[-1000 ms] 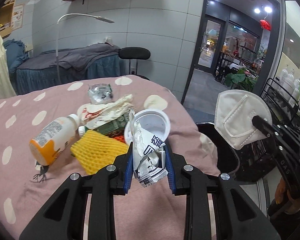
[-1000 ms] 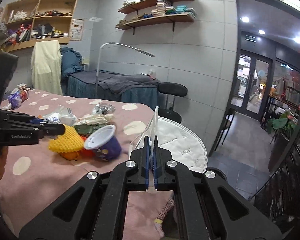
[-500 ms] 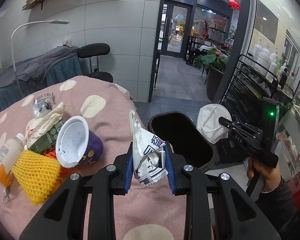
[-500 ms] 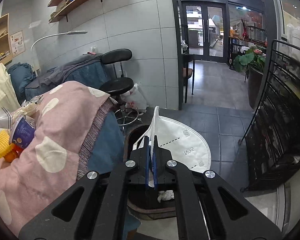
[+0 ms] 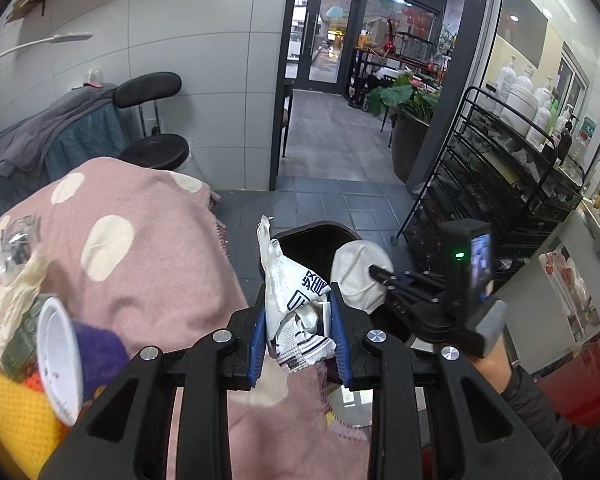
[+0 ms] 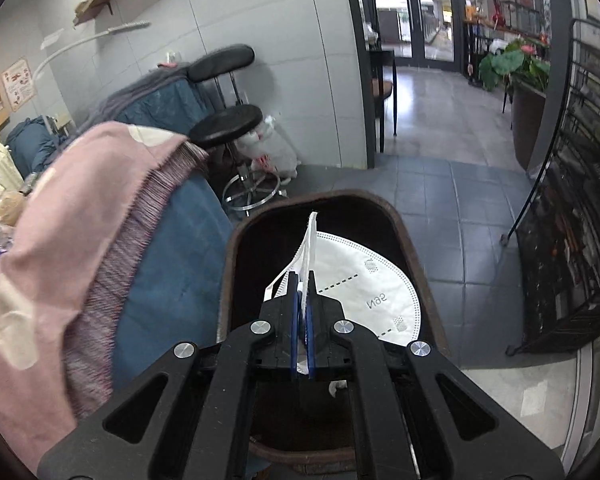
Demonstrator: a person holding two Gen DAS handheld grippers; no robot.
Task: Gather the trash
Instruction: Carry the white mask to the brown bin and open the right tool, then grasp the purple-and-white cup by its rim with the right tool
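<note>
My left gripper (image 5: 299, 316) is shut on a crumpled white wrapper (image 5: 296, 300) with dark print, held over the edge of the pink dotted blanket (image 5: 140, 240). Beyond it stands a dark trash bin (image 5: 312, 236) on the floor. My right gripper (image 6: 302, 284) is shut on a white N95 face mask (image 6: 364, 288) and hangs right above the open bin (image 6: 232, 264). The left wrist view shows that mask (image 5: 356, 276) over the bin mouth, pinched by the right gripper (image 5: 374, 270). Trash left on the blanket includes a purple cup (image 5: 68, 356) and yellow foam netting (image 5: 12, 412).
A black stool (image 6: 224, 120) stands by the bed's corner against the tiled wall. A black wire rack (image 5: 492, 184) with bottles lines the right side. Grey floor tiles lead to glass doors (image 5: 320, 36). A person's hand and dark sleeve (image 5: 512, 392) hold the right gripper.
Both grippers swung from the blanket toward the bin. The right gripper dropped with the mask until it hangs over the bin mouth. The left gripper carried the wrapper to the bed's edge.
</note>
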